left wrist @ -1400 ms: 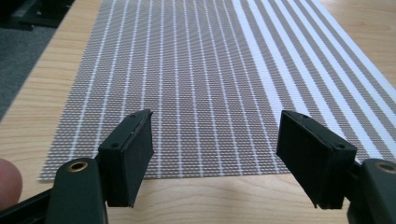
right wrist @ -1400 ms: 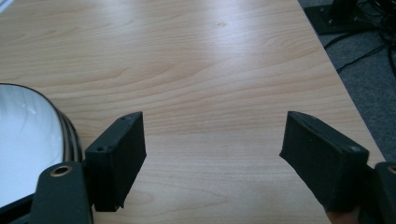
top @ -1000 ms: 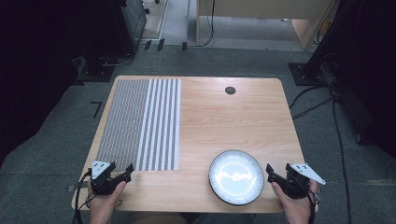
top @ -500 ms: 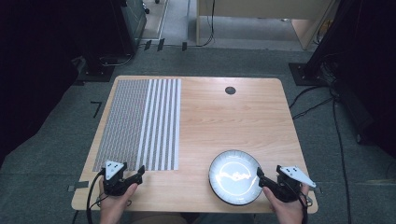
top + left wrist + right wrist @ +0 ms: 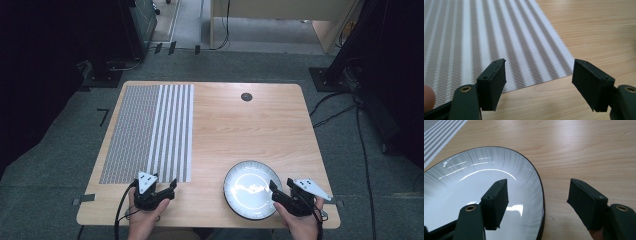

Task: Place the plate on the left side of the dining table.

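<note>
A grey-and-white striped placemat (image 5: 150,130) lies on the left half of the wooden table (image 5: 240,130). A round grey plate (image 5: 247,187) with a dark rim sits near the front edge, right of centre. My left gripper (image 5: 170,190) is open just in front of the mat's near right corner; in the left gripper view the placemat (image 5: 486,32) corner lies beyond the empty gap of the left gripper (image 5: 539,75). My right gripper (image 5: 274,192) is at the plate's right rim. Its jaws have just been closing; the right gripper (image 5: 537,195) straddles the plate (image 5: 461,177) rim without pressing on it.
A small black round grommet (image 5: 246,96) is set in the table near its far edge. Bare wood (image 5: 586,150) stretches between the mat and the plate and beyond. Cables and dark stands lie on the grey floor around the table.
The left gripper has slid right along the front edge to the mat's near right corner. The right gripper has edged left onto the plate's rim, its jaws a little narrower.
</note>
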